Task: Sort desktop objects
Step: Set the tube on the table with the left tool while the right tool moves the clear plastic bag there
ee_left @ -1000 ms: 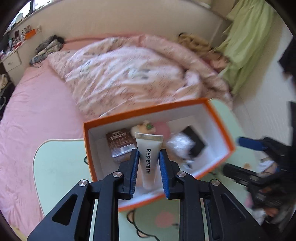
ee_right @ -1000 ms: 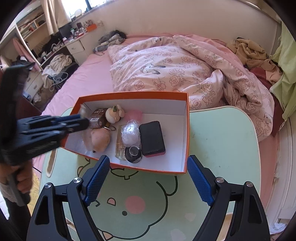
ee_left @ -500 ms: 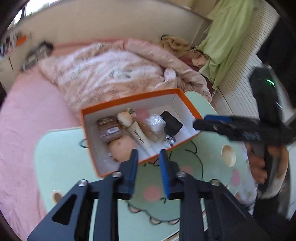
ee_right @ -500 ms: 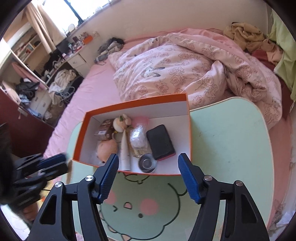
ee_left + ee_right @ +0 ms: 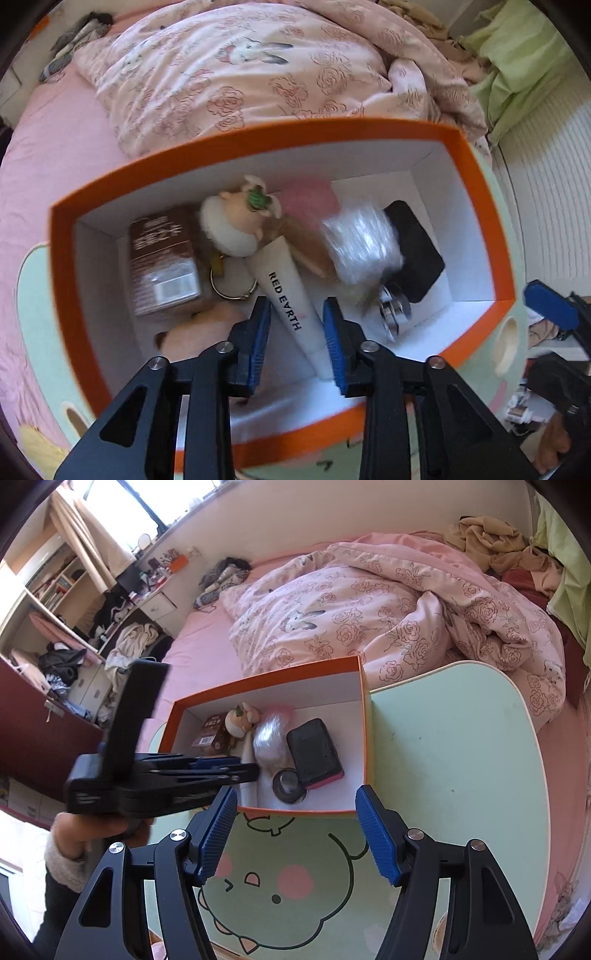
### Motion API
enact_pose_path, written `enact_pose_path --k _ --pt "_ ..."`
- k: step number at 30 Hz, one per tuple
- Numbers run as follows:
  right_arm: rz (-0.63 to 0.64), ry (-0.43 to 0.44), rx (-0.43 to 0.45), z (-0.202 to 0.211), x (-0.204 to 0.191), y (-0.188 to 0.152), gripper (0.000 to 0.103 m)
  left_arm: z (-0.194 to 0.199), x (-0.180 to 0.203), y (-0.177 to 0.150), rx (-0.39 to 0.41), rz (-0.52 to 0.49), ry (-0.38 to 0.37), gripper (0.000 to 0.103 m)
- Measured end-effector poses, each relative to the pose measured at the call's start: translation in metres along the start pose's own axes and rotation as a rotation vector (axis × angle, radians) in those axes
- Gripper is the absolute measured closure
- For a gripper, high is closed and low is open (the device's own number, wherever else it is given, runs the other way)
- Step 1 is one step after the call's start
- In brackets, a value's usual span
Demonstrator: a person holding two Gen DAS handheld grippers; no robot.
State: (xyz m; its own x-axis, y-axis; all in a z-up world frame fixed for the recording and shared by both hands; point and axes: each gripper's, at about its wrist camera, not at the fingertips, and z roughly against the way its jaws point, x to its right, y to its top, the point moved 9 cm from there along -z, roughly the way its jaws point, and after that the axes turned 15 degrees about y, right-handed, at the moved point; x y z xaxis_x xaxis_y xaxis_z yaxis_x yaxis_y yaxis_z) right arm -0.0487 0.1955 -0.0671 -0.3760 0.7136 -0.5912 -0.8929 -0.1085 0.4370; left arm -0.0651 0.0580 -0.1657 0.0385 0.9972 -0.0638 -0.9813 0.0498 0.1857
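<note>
The left tongs (image 5: 297, 332) have dropped into the box (image 5: 92, 192) and now straddle the tube (image 5: 291, 295), which a second ago they held clamped above it. Their jaws have just been opening: narrow, pads just beside the tube's sides, tube lying on the box floor beside the keyring (image 5: 232, 284). That item looks sorted. The right tongs (image 5: 295, 830) stand wide and empty over the worktop (image 5: 461, 757), having just been closing, short of the box's near wall

One orange box (image 5: 476, 206) holds one white tube (image 5: 291, 295), one brown carton (image 5: 162, 258), two plush toys (image 5: 236, 225) and one black case (image 5: 417, 251).
</note>
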Motion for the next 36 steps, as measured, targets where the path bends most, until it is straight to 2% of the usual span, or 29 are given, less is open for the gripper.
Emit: enact_pose_path --k 2,6,8,11,13,18,21,23,27,31,33,34,36 --pt "-0.003 0.004 0.006 0.002 0.001 -0.001 0.036 0.001 0.000 0.001 0.011 0.006 0.002 0.073" --pt "-0.012 0.001 0.017 0.005 0.003 -0.002 0.036 0.004 -0.003 0.001 0.026 -0.008 0.001 0.082" --pt "-0.014 0.008 0.020 0.007 0.001 -0.003 0.036 0.005 -0.004 0.002 0.026 -0.015 -0.016 0.083" --pt "-0.006 0.008 0.022 0.009 -0.001 -0.004 0.036 0.017 -0.009 0.005 0.050 0.016 -0.086 0.083" --pt "-0.002 0.007 0.015 0.008 -0.002 -0.004 0.036 0.030 -0.015 0.009 0.085 0.041 -0.107 0.083" --pt "-0.013 0.019 -0.003 -0.002 -0.005 0.000 0.036 0.096 -0.028 0.005 0.199 0.071 -0.245 0.083" --pt "-0.015 0.029 -0.021 -0.012 -0.012 0.005 0.036 0.128 -0.029 -0.018 0.246 0.037 -0.306 0.082" --pt "0.018 -0.006 -0.033 -0.022 -0.017 0.012 0.037 0.138 -0.030 -0.040 0.253 0.014 -0.330 0.082" --pt "0.029 -0.053 -0.056 -0.047 -0.021 0.026 0.039 0.129 -0.026 -0.089 0.246 0.018 -0.342 0.082" --pt "0.008 -0.099 -0.107 -0.078 -0.018 0.031 0.040 0.104 -0.021 -0.121 0.229 0.052 -0.322 0.082" --pt "-0.009 -0.122 -0.132 -0.092 -0.014 0.031 0.051 0.091 -0.022 -0.127 0.236 0.075 -0.273 0.082" --pt "-0.018 -0.133 -0.144 -0.098 -0.011 0.031 0.060 0.086 -0.023 -0.128 0.243 0.086 -0.247 0.082" --pt "-0.027 -0.152 -0.176 -0.111 -0.006 0.028 0.063 0.079 -0.024 -0.129 0.258 0.101 -0.206 0.082"
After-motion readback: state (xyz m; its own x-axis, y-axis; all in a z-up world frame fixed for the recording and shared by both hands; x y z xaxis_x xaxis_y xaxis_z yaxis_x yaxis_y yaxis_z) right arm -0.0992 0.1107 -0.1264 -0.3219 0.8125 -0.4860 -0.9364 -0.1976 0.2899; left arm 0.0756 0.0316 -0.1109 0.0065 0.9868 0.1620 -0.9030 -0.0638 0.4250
